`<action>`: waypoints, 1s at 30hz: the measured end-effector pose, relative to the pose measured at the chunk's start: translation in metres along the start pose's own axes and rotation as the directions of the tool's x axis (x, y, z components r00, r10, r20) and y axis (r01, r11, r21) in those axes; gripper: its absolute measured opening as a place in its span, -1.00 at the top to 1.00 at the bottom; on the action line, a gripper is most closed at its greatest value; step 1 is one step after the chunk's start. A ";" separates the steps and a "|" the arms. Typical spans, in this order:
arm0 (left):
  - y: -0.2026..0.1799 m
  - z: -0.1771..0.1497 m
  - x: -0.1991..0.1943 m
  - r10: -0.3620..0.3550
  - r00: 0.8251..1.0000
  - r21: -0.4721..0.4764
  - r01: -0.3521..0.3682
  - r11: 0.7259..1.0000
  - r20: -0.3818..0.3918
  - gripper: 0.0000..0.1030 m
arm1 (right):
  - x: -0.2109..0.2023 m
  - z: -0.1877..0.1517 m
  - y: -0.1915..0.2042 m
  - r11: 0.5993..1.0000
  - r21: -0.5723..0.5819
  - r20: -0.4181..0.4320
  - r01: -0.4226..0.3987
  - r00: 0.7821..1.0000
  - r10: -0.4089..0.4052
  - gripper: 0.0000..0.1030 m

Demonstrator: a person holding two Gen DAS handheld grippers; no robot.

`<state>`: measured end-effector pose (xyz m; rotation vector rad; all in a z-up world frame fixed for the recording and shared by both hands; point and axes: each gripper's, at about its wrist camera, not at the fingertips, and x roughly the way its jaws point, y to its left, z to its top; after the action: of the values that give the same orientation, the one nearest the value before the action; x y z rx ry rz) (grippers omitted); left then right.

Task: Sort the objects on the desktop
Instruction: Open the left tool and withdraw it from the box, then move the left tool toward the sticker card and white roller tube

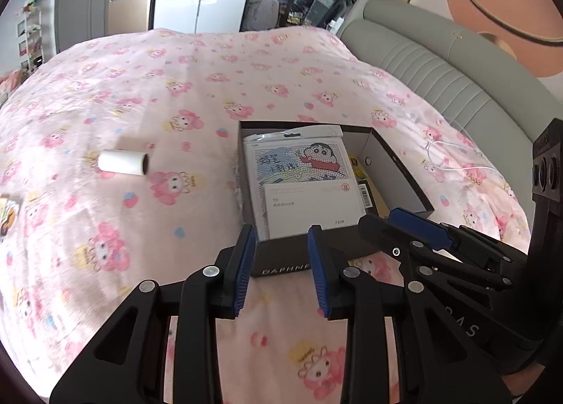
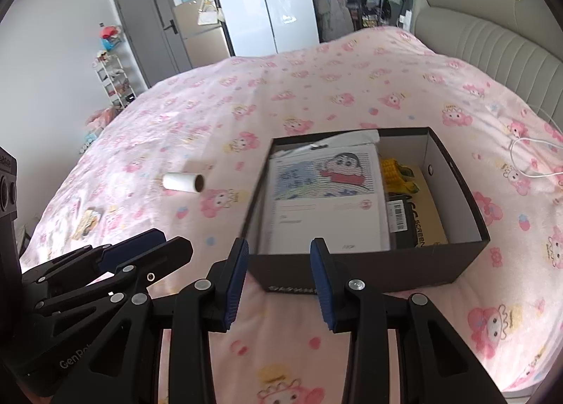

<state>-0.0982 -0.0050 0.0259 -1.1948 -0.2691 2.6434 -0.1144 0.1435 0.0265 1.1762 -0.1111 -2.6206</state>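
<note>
A dark open box [image 1: 394,165] [image 2: 454,193] sits on the pink bed. Inside lies a white packet with a cartoon picture [image 1: 302,179] [image 2: 327,200], beside a yellow item [image 2: 394,172] and a black and yellow package [image 2: 418,214]. A white roll [image 1: 123,163] [image 2: 183,182] lies on the blanket left of the box, with a small printed card [image 1: 7,214] [image 2: 88,223] nearer the left edge. My left gripper [image 1: 281,231] [image 2: 174,240] and right gripper [image 2: 278,242] [image 1: 383,219] hover side by side over the box's near wall, both open and holding nothing.
The pink cartoon-print blanket [image 1: 176,87] covers the whole bed. A grey padded headboard [image 1: 422,63] [image 2: 492,38] runs along the right. A white cable [image 1: 457,158] [image 2: 527,161] lies right of the box. Wardrobes, a door and a shelf rack stand beyond the bed.
</note>
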 end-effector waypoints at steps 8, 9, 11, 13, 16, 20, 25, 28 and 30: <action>0.018 -0.016 -0.039 0.045 0.998 -0.025 -0.044 0.999 0.044 0.42 | -0.018 -0.017 0.036 0.999 -0.031 0.004 -0.025 1.000 0.025 0.36; 0.020 -0.017 -0.043 0.049 0.998 -0.029 -0.048 0.998 0.050 0.42 | -0.019 -0.018 0.040 0.999 -0.037 0.003 -0.030 1.000 0.030 0.37; 0.024 -0.019 -0.050 0.068 0.996 -0.028 -0.066 0.997 0.064 0.41 | -0.020 -0.020 0.049 0.998 -0.051 0.002 -0.030 1.000 0.030 0.36; 0.029 -0.021 -0.056 0.079 0.994 -0.032 -0.077 0.997 0.076 0.41 | -0.022 -0.021 0.056 0.997 -0.063 0.009 -0.032 0.999 0.033 0.36; 0.037 -0.024 -0.061 0.085 0.993 -0.047 -0.081 0.996 0.082 0.41 | -0.022 -0.021 0.067 0.996 -0.078 0.019 -0.037 0.999 0.039 0.36; 0.048 -0.028 -0.067 0.096 0.992 -0.067 -0.090 0.994 0.087 0.40 | -0.020 -0.023 0.076 0.994 -0.094 0.018 -0.054 0.998 0.056 0.36; 0.071 -0.028 -0.079 0.142 0.984 -0.115 -0.129 0.985 0.107 0.39 | -0.011 -0.018 0.097 0.991 -0.100 0.016 -0.087 0.996 0.089 0.36; 0.088 -0.028 -0.087 0.172 0.978 -0.146 -0.154 0.977 0.119 0.38 | -0.004 -0.012 0.115 0.984 -0.129 0.007 -0.123 0.992 0.125 0.36; 0.099 -0.028 -0.090 0.190 0.974 -0.164 -0.168 0.972 0.124 0.38 | 0.000 -0.010 0.127 0.979 -0.152 0.003 -0.138 0.990 0.141 0.36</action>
<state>-0.0323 -0.1231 0.0467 -1.1290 -0.4128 2.9157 -0.0807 0.0214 0.0426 1.0590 0.0028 -2.4676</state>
